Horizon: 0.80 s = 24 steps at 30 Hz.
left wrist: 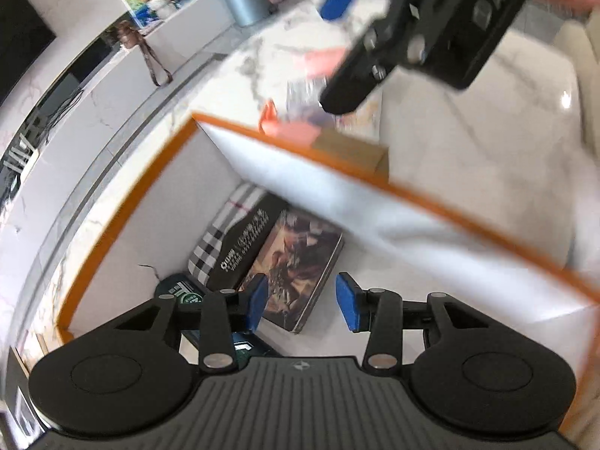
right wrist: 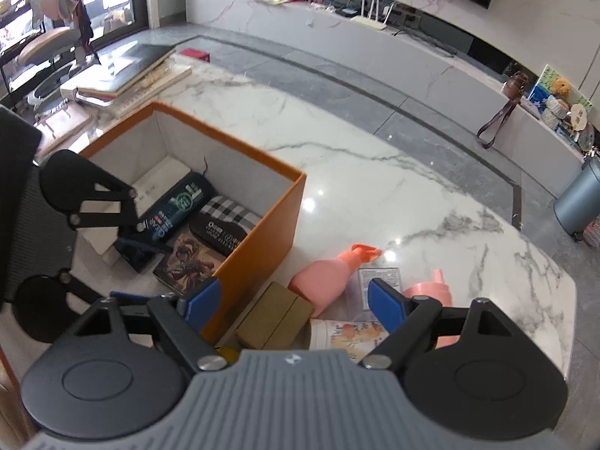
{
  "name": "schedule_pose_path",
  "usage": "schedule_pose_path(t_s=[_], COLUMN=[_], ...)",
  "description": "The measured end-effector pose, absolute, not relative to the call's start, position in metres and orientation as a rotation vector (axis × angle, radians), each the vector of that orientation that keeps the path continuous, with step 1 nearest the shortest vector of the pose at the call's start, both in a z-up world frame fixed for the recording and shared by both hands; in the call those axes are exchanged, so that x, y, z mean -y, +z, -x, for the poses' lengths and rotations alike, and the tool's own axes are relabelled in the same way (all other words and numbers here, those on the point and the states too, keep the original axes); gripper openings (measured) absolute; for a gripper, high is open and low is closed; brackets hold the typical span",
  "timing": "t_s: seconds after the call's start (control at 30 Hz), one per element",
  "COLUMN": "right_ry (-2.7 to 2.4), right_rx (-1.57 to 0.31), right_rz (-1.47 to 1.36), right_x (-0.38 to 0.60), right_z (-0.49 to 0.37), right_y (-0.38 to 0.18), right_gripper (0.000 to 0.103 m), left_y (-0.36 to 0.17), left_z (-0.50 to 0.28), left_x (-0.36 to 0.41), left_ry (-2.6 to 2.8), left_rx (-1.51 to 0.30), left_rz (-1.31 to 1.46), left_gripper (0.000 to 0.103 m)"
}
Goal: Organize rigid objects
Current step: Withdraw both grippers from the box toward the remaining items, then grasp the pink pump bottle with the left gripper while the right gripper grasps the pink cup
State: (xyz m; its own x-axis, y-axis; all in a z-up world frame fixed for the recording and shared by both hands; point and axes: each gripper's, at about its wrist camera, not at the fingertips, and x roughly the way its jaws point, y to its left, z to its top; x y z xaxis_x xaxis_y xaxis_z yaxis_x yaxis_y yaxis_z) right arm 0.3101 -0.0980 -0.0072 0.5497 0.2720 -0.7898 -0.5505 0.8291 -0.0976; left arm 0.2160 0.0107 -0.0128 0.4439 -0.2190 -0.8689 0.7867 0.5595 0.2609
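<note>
My left gripper hangs over the orange box, its jaws apart and nothing between its pads. Below it on the box floor lie a picture-covered tin, a black case on a checkered one, and a dark green pack. My right gripper stands open just outside the box wall. It hovers over a pink spray bottle, a brown carton, a second pink bottle and an illustrated white container. The left gripper shows above the box.
A clear packet lies between the pink bottles. A stack of books and a laptop sits at the marble table's far left corner. Beyond the table stand a grey bin on the floor and a long low marble bench.
</note>
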Motion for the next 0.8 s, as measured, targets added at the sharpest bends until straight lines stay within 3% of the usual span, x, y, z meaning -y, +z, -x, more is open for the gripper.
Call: schedule_pose_path(t_s=[0.3, 0.57, 0.8], right_ry=[0.398, 0.250, 0.130], right_rx=[-0.813, -0.746, -0.807], right_rz=[0.162, -0.020, -0.302], right_x=[0.157, 0.217, 0.251], right_z=[-0.278, -0.248, -0.268], right_y=[0.010, -0.023, -0.074], right_gripper=[0.068, 0.067, 0.066], left_y=[0.040, 0.039, 0.020], left_z=[-0.206, -0.202, -0.234], left_x=[0.006, 0.045, 0.084], left_ry=[-0.699, -0.701, -0.663], left_rx=[-0.866, -0.856, -0.868], left_rz=[-0.517, -0.515, -0.546], left_gripper=[0.051, 0.051, 0.051])
